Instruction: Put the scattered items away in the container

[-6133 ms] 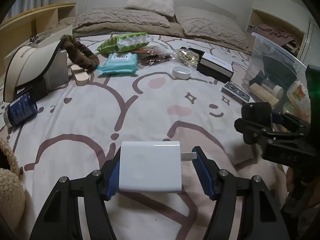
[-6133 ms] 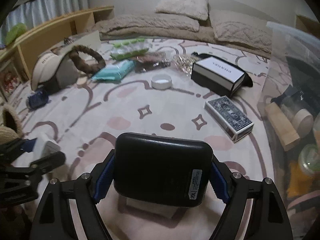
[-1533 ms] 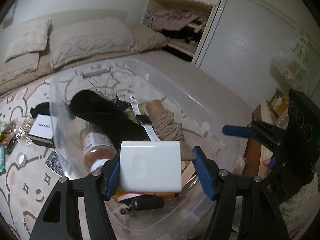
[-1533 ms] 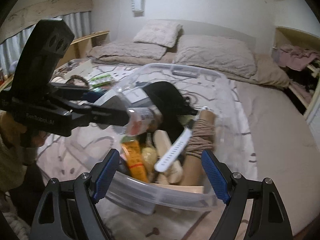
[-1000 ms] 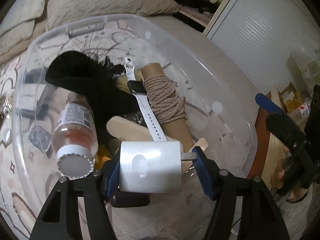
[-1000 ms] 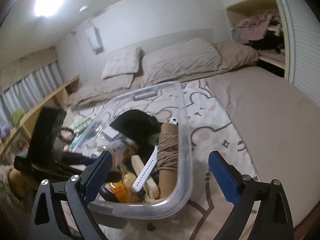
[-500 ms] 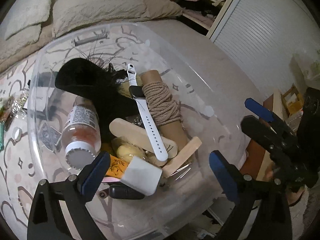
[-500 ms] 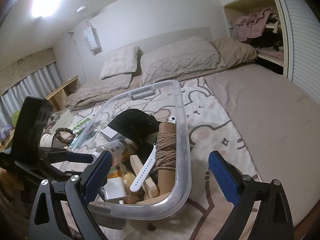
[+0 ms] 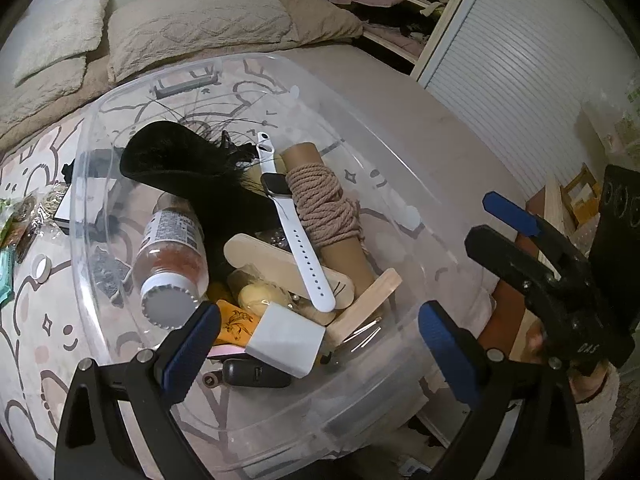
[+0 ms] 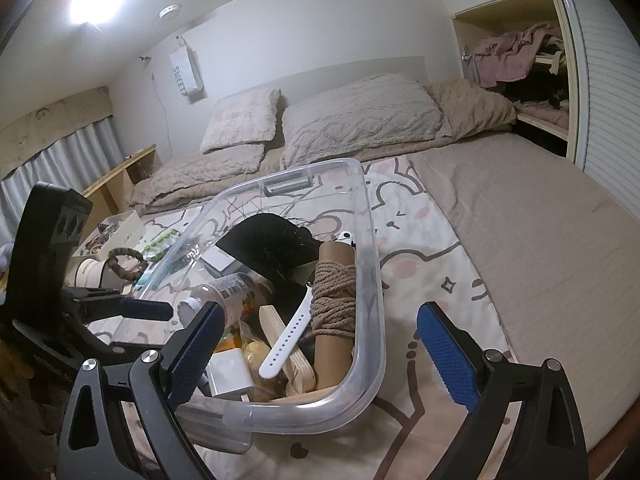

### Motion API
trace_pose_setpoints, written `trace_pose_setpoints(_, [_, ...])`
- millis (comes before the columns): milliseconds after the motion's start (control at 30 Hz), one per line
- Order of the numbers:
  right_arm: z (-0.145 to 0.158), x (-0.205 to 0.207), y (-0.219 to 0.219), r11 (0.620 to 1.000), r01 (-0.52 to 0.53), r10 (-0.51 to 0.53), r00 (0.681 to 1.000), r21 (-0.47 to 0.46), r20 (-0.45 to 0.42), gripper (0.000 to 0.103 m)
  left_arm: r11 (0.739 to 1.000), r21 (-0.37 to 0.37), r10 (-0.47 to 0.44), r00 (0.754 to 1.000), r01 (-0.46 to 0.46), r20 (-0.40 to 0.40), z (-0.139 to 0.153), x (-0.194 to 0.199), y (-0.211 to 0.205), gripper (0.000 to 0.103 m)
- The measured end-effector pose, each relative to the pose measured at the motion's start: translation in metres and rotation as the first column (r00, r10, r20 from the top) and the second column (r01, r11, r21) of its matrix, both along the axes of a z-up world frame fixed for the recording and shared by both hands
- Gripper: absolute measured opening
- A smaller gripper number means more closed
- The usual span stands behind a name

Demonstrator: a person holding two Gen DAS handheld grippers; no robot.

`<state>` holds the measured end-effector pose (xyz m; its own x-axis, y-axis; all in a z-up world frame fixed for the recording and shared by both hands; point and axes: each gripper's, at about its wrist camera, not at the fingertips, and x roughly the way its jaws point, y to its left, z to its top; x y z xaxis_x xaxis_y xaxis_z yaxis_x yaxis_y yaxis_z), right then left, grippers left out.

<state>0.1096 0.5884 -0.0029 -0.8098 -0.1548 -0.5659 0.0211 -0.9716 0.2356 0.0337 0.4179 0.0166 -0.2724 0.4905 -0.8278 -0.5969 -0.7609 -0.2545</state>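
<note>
Where the clear plastic container (image 9: 86, 216) sits on the patterned bed cover, near the bed's edge, already crowded: a white charger block (image 9: 285, 339) tilted at the near end, resting on an orange packet and just beside a dark fob-like item. Further in, a white watch strap (image 9: 294, 232) draped over a wooden paddle, a cardboard tube wound with rope (image 9: 325, 205), a capped bottle (image 9: 171, 258) lying on its side, a black feathery piece at the far end.

Directly above the near end, the left gripper (image 9: 316, 346), angled steeply down, blue pads spread wide, nothing between them, charger lying free below. Off to the container's right side, the right gripper (image 10: 320, 346), likewise wide open and empty, aimed across the near rim toward the pillows.

Beyond the container's left wall, still loose on the bed cover: a small white lid (image 9: 41, 267), a teal packet, snack wrappers, a dark box partly hidden behind the plastic; in the right wrist view, a cap and a brown ring too.

Judged step: release done, withdrawal next. Best done by lifting straight up and clear of the rim before swinging left toward the loose items, keeping the open fingers off the bottle and the container wall so nothing tips or slides.
</note>
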Motion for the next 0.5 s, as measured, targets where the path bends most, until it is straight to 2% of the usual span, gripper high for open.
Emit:
trace_pose_setpoints(433, [0.006, 0.002, -0.022, 0.995, -0.030, 0.029, 0.999, 0.091, 0.013, 0.097, 0.998, -0.033, 0.041, 0.986, -0.047, -0.161, 0.009, 0.005, -0.028, 0.100])
trace_pose_setpoints(500, [0.006, 0.003, -0.026, 0.994, -0.034, 0.032, 0.999, 0.107, 0.022, 0.097, 0.998, -0.029, 0.050, 0.983, -0.056, -0.178, 0.010, 0.005, -0.032, 0.103])
